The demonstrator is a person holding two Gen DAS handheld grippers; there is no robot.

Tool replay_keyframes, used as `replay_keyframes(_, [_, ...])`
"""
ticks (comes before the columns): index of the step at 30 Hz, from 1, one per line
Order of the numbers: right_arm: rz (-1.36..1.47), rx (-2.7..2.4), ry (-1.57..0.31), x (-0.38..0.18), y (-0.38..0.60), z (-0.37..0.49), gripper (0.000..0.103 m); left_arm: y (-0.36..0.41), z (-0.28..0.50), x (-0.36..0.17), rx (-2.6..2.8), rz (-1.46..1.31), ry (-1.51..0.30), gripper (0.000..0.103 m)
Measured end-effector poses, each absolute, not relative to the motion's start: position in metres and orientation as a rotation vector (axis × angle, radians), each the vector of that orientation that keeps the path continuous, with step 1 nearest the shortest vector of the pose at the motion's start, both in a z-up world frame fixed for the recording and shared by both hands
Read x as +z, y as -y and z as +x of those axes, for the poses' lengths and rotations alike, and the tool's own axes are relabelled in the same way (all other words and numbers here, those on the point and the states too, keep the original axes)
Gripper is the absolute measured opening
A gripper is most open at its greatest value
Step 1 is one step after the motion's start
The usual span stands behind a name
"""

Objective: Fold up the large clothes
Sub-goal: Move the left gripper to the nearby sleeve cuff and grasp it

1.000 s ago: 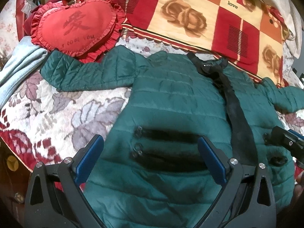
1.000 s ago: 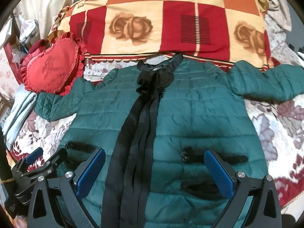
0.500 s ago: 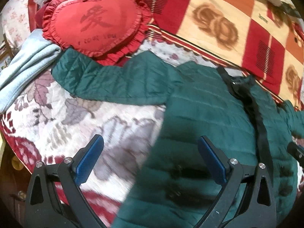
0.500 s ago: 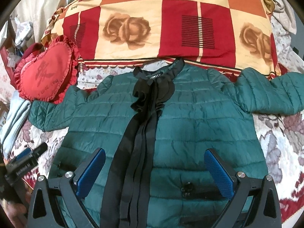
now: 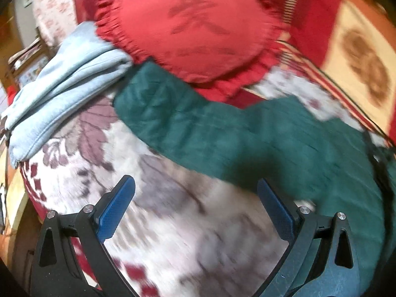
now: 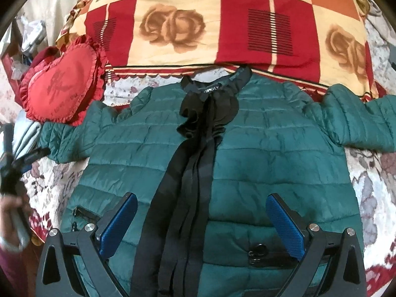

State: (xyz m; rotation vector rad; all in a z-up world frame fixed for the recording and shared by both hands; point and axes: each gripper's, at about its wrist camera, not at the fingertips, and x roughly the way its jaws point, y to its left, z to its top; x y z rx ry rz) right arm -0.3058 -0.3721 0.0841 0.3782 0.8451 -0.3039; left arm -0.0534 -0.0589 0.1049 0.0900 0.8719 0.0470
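We see the dark green quilted puffer jacket (image 6: 247, 163) lying flat and face up on the floral bedspread (image 5: 173, 222), its collar toward the red and cream rose-patterned blanket (image 6: 222, 24) and both sleeves spread out sideways. The left gripper (image 5: 195, 212) has its jaws spread wide and empty above the bedspread, just short of the jacket's left sleeve (image 5: 198, 123), whose cuff lies beside the red heart-shaped frilled cushion (image 5: 188, 29) and a pale blue folded cloth (image 5: 64, 84). The right gripper (image 6: 201, 225) hovers over the jacket's lower front, jaws also spread and holding nothing.

We judge the step to be taking that sleeve: pinch near the cuff, through both layers, then lay it across the chest. The shell looks slick and puffy, so we should bite deep. The black ribbon placket (image 6: 188, 173) hangs loose and may shift.
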Motion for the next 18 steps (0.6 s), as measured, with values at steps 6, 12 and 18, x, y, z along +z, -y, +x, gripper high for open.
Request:
replay_keyframes(6, [0.370,-0.282,-0.869,0.079,0.370,-0.302,0.103,0.008,0.003,0.099,0.176,0.034,-0.828,0.100])
replay_keyframes(12, [0.387,-0.276,-0.888,0.074,0.369,-0.297,0.103,-0.025,0.046,0.090,0.254,0.002,-0.799,0.099])
replay_keyframes(18, [0.385,-0.267,-0.920,0.067,0.364,-0.292,0.103,-0.036,0.075,0.072,0.255,-0.022,-0.837,0.083])
